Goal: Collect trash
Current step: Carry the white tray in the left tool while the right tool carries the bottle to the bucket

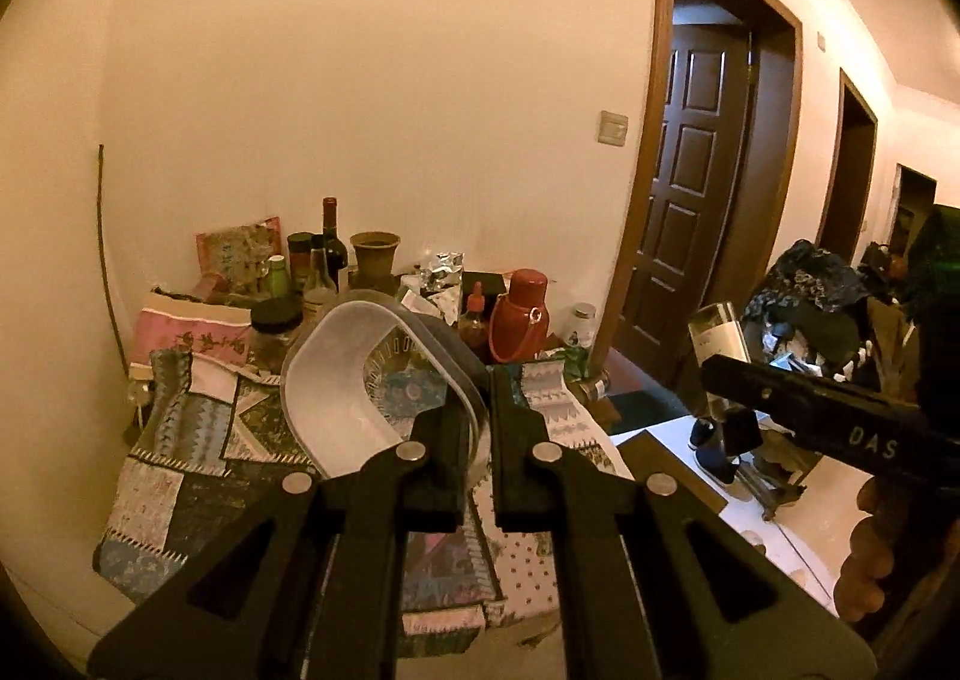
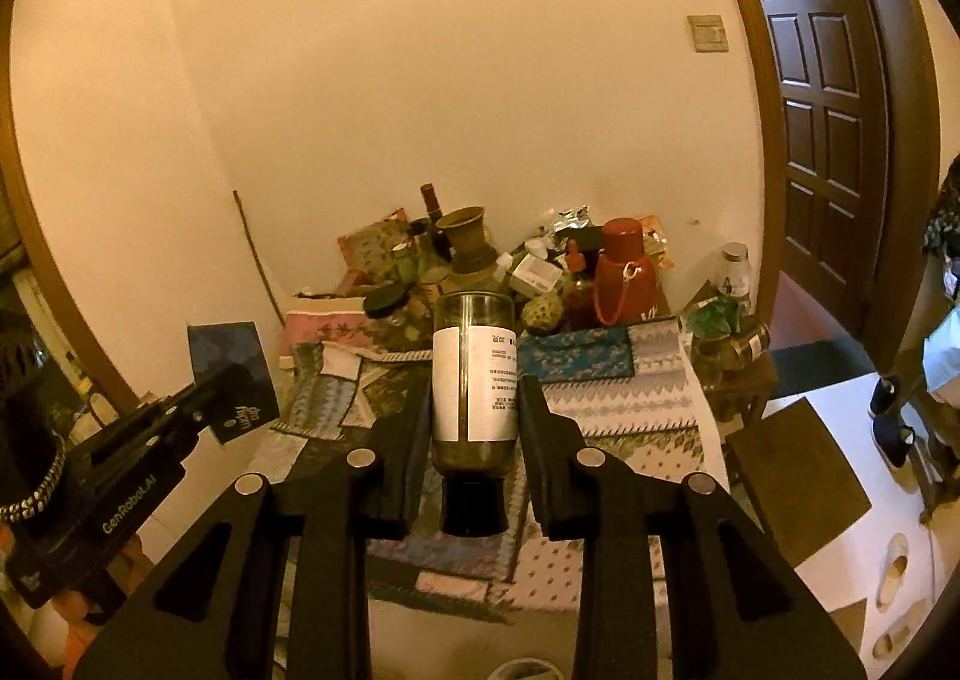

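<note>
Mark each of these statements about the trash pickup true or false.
1. The left hand-held gripper pinches the rim of a clear plastic container. True.
2. The right hand-held gripper is empty. False: it grips a glass bottle.
3. The bottle is held cap toward the camera. True.
4. The red flask lies on the floor. False: it stands on the cluttered table.

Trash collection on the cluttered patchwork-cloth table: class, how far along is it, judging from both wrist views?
Done: two items are lifted off the patchwork-cloth table. In hand: the left gripper pinches the rim of a translucent plastic tub; the right gripper clamps a glass bottle with white label, cap toward the camera. Left: neither is binned yet; crumpled foil and other clutter remain.
</note>
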Available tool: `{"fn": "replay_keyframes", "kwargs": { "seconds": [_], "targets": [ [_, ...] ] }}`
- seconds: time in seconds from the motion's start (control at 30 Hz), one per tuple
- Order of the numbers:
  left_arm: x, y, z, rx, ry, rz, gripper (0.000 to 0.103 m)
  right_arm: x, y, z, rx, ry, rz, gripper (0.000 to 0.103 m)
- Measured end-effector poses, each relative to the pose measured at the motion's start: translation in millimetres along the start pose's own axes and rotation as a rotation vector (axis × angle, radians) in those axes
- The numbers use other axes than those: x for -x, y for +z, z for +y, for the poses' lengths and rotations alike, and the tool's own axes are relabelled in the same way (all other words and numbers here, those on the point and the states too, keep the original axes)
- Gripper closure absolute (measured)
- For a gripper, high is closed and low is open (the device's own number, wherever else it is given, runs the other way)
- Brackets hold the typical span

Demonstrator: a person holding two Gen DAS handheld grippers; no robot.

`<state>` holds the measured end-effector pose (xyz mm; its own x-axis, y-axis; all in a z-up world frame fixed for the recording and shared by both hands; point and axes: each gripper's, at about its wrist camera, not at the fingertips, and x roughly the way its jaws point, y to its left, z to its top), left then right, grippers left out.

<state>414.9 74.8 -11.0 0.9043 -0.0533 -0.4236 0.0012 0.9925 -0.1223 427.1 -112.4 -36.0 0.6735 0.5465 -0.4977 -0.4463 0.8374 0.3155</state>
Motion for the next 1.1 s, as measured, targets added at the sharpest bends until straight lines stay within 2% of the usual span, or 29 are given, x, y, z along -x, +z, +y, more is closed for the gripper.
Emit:
{"fn": "replay_keyframes", "kwargs": {
  "seconds": [0.4, 0.63, 0.9, 1.1],
  "targets": [
    [104.5, -64.1, 29.6, -0.011, -0.011, 0.063, 0.099, 60.4, -74.7, 58.3, -0.048, -0.011, 0.024, 0.077],
    [156.0, -103.0, 38.1, -0.027, -0.036, 0.093, 0.099, 89.5, -121.1, 84.7, -0.075, -0.047, 0.046, 0.077],
    [172.1, -128.4, 39.0, -0.005, -0.072, 0.166, 0.098, 103.7, -146.5, 93.8, -0.093, -0.086, 0.121, 0.077],
    [159.6, -152.2, 38.7, 0.024, -0.075, 0.236, 0.099, 94.3, -167.7, 89.9, -0.085, -0.108, 0.188, 0.077]
  ]
}}
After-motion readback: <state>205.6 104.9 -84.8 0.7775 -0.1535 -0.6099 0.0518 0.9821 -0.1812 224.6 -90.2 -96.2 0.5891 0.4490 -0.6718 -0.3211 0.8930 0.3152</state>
